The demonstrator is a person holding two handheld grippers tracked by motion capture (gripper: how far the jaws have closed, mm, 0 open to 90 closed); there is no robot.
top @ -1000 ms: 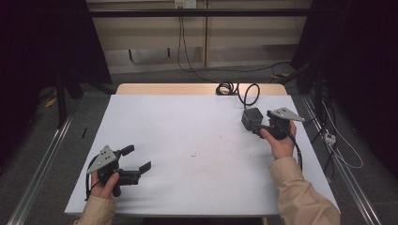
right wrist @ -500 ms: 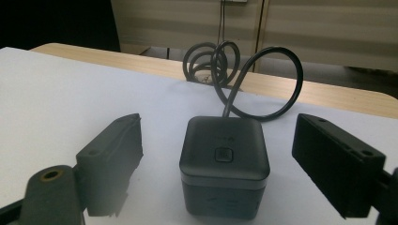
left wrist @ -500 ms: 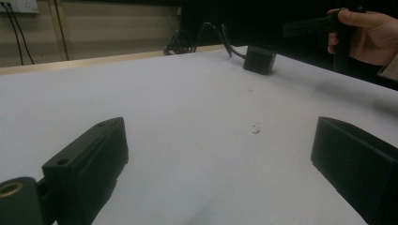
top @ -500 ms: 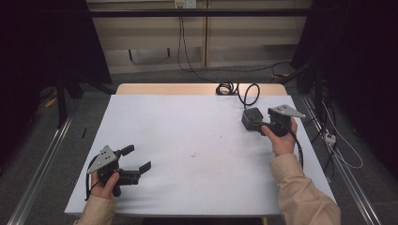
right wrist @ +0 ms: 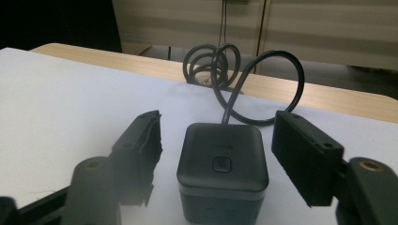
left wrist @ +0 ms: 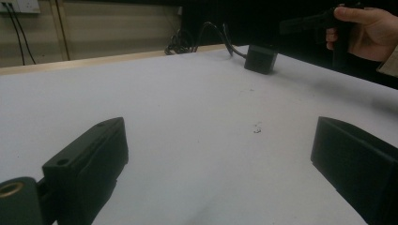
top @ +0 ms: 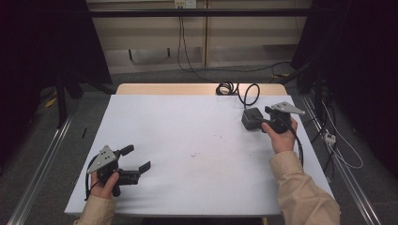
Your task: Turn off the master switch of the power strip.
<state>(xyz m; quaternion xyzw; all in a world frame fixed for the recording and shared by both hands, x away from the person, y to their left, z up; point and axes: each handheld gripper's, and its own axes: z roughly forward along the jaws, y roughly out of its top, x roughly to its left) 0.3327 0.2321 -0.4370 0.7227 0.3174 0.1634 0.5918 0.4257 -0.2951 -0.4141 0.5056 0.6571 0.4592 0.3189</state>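
1. Right gripper view first: a dark cube-shaped adapter (right wrist: 223, 171) sits low in the middle of the frame, between the two black jaws of the right gripper (right wrist: 220, 159). Its jaws have just been closing in on the cube, yet a gap shows on either side, so the pads do not press on it.
2. High view puts that same adapter (top: 251, 119) in the right half of the frame, on the white table (top: 187, 140) near its far right corner, with the right gripper (top: 263, 123) brought in level from the right so the cube's flat sides face the pads.
3. Its black cable (right wrist: 253, 79) runs up from the back of the cube and loops into a coil on the wooden table edge (right wrist: 328, 96). Approaching from the side opposite the cable keeps the cord out of the jaws, I judge.
4. Left gripper (top: 138, 159) rests at the lower left of the high view, jaws spread wide with nothing between them. It lies well apart from the adapter, apparently parked there.
5. Left gripper view shows bare tabletop between its own jaws and the adapter (left wrist: 261, 58) far off at upper right.
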